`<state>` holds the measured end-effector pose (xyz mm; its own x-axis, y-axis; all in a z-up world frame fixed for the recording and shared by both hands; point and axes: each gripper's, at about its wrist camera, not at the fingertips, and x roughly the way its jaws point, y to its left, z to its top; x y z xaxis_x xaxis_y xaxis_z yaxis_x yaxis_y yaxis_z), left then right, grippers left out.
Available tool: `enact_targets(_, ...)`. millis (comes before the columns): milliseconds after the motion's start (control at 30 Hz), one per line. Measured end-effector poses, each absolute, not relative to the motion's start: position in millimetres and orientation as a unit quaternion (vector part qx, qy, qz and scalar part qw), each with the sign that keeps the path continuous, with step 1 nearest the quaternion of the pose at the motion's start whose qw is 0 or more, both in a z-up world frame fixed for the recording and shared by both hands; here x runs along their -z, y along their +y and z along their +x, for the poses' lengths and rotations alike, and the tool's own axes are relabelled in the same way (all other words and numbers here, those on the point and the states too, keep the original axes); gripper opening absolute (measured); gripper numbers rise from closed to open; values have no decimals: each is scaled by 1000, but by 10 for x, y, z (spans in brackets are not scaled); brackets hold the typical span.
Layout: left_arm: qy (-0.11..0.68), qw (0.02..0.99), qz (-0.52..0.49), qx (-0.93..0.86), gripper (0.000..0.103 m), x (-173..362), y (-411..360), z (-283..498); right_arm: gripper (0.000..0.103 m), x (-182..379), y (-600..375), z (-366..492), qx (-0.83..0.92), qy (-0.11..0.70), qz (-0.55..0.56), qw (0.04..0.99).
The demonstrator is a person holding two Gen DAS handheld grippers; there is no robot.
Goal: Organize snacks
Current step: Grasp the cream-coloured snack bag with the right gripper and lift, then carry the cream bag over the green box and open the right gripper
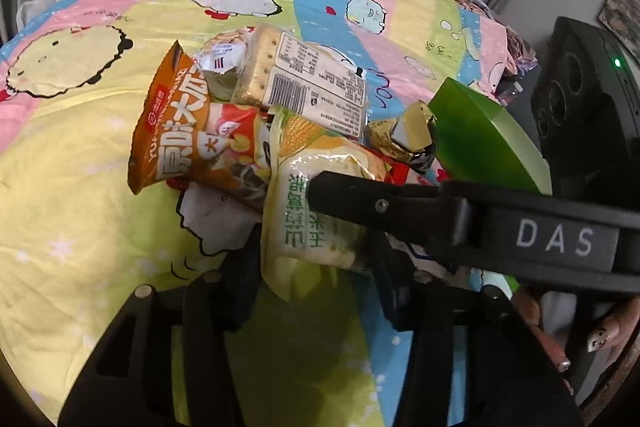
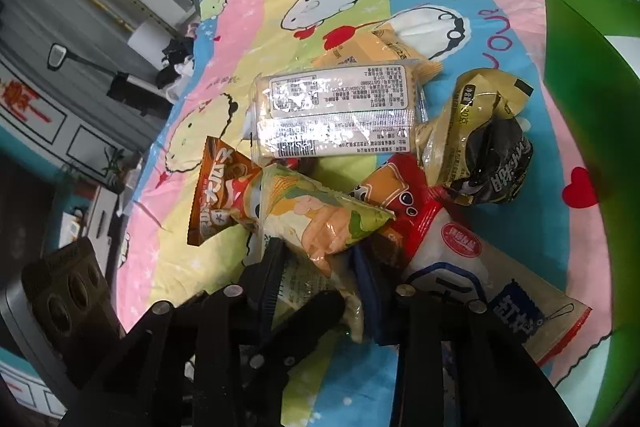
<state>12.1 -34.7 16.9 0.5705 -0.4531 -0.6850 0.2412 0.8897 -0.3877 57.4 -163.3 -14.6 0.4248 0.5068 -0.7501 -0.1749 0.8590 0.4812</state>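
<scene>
Currently both grippers on the same corn snack bag (image 1: 316,223): left gripper (image 1: 316,267) jaws clenched on its lower end, right gripper (image 2: 316,267) jaws clamped on it too. Bag sits at the near edge of the snack pile on the bed (image 1: 80,207), beside orange seed packet (image 1: 180,131). Green bin (image 1: 480,143) just right.

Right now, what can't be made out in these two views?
- Corn snack bag: lower print hidden by the right hand-held gripper, left wrist view.
- Green box: cut off by the frame edge, right wrist view.
- Red packet: mostly buried under the corn bag.
- Cracker pack label: too small to read.
</scene>
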Motion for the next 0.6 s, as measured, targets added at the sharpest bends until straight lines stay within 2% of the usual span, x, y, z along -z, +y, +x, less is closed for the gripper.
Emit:
enact_targets(367,401,884,-112,211,45,-469,-478,-131,29,-29,-1715,253,-213,468,187,837)
enact_targets(600,362,899,-98,226,45,-904,-643,-306,29,-480,-1852,-21,-217,422,186,860)
